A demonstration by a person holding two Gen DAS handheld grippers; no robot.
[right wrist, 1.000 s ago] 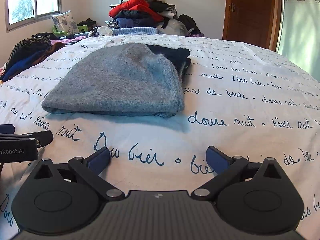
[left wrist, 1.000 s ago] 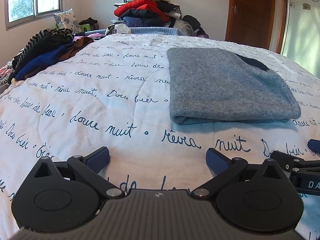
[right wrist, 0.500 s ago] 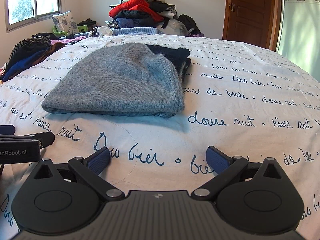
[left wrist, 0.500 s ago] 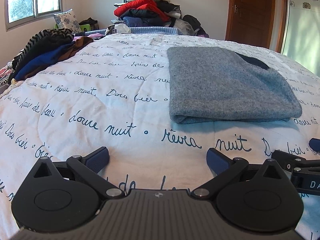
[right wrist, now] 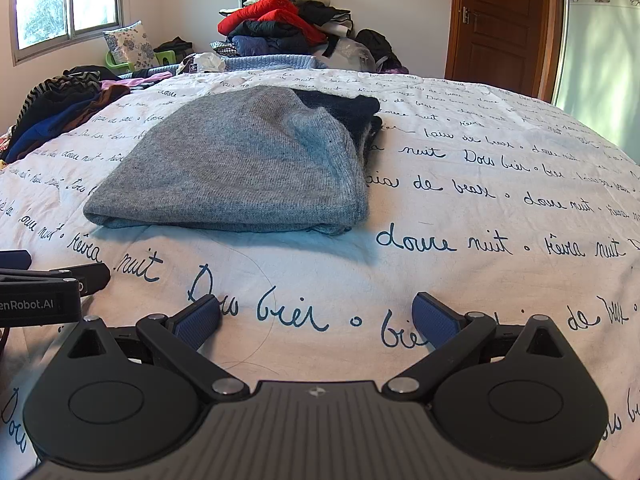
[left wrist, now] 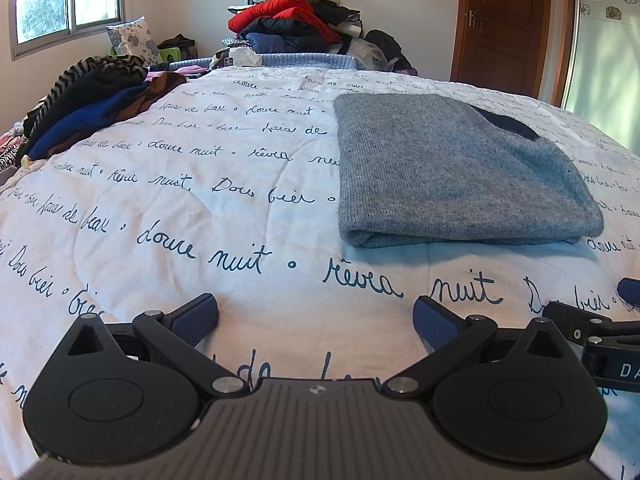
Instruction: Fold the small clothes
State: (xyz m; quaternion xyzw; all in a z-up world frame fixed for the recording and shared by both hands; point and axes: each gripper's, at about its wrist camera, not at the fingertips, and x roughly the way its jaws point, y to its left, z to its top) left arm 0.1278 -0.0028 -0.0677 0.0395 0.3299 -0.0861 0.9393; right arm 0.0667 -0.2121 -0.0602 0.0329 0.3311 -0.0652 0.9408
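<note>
A grey knit sweater (left wrist: 452, 172) with a dark collar lies folded flat on the white bedspread with blue script (left wrist: 180, 200). It also shows in the right wrist view (right wrist: 248, 168), left of centre. My left gripper (left wrist: 316, 318) is open and empty, low over the bedspread, short of the sweater's near edge and to its left. My right gripper (right wrist: 316, 318) is open and empty, in front of the sweater's near right corner. Each gripper's fingers show at the edge of the other's view.
A heap of dark, striped and blue clothes (left wrist: 88, 108) lies at the bed's left edge. A pile of red and dark clothes (left wrist: 296, 20) stands beyond the far end of the bed. A wooden door (left wrist: 508, 24) is at the back right.
</note>
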